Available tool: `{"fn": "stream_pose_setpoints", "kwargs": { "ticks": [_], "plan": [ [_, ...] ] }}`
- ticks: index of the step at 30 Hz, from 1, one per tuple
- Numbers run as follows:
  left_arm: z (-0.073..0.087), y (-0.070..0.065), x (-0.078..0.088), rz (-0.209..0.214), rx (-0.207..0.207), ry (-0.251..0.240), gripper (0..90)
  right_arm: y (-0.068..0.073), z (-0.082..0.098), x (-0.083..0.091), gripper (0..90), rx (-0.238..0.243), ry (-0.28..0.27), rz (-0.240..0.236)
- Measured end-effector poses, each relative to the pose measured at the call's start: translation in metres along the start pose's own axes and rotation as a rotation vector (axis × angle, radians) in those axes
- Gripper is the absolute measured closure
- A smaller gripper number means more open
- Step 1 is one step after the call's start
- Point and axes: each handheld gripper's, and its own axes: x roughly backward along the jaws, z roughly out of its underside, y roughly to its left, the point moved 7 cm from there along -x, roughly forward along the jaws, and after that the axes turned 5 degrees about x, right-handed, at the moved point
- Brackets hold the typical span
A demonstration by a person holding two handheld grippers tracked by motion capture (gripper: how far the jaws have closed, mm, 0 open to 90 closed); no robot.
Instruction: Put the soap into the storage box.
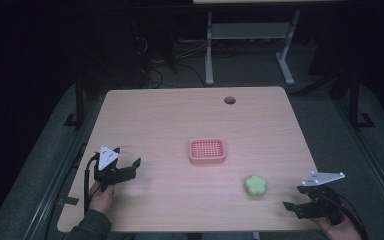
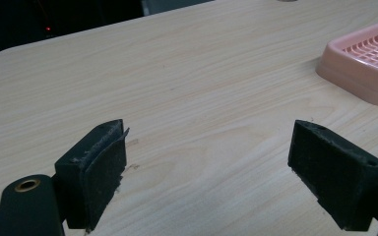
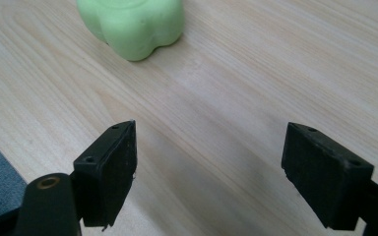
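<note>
Room: very dark all around the table [image 1: 180, 120], black at 12 o'clock.
Light: soft, from above (no hard glare).
Shadows: faint, under the green block [image 3: 133, 24] at 5 o'clock.
Sharpness: high view grainy; close views clear, black pads [image 2: 98, 172] a bit fuzzy.

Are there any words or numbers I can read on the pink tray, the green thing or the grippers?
None: no words, numbers or signs on the pink tray, the green thing, the left hand-held gripper, the right hand-held gripper or the table.
</note>
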Motion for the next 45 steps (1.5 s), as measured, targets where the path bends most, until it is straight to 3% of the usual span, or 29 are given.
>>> {"fn": "stream_pose_setpoints", "kwargs": {
  "ticks": [18,45],
  "plan": [
    [-0.001,-0.002,0.001,0.009,-0.010,-0.001,14.5,0.015,-0.018,-0.004,19.1,0.070,0.032,0.009],
    [-0.001,-0.001,0.003,0.008,-0.011,-0.003,14.4,0.031,-0.060,-0.013,17.3,0.193,0.107,-0.033]
  ]
}}
